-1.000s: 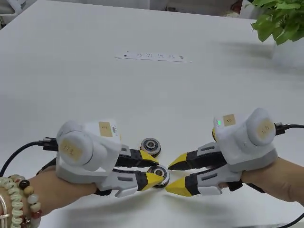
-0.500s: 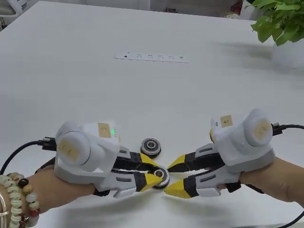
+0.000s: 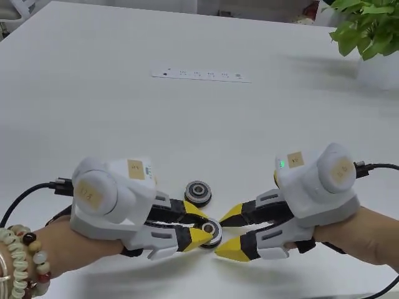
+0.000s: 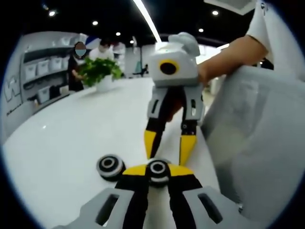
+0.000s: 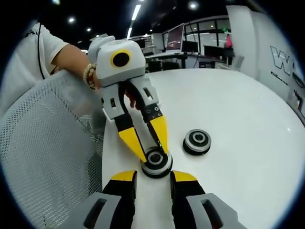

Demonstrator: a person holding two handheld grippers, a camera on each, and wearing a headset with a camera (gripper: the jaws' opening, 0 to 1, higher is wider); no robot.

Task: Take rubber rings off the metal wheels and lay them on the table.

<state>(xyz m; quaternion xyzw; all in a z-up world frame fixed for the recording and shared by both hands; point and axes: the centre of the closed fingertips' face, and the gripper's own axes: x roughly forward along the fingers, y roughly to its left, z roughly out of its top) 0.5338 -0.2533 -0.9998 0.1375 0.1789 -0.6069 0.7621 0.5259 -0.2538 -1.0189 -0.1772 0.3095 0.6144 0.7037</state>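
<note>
Left tongs (image 3: pixel 201 223) clamped on near wheel (image 3: pixel 211 229) on surface (image 3: pixel 124 112); right tongs (image 3: pixel 227 235) half-open just beside it; second wheel (image 3: pixel 197 192) just beyond left tips; right should pinch only the rubber ring (image 5: pixel 156 173), peel outward

Left gripper (image 3: pixel 201 225), right gripper (image 3: pixel 223 237) were white-bodied, black-jawed, yellow-tipped; black cables (image 3: pixel 25 199) trailed; bead bracelets (image 3: pixel 26 258) circled left wrist.

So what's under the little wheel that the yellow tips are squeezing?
The white table lies under the small round black-rimmed metal wheel. Its underside is hidden, and yellow tips of the left hand-held gripper cover its sides.
</note>
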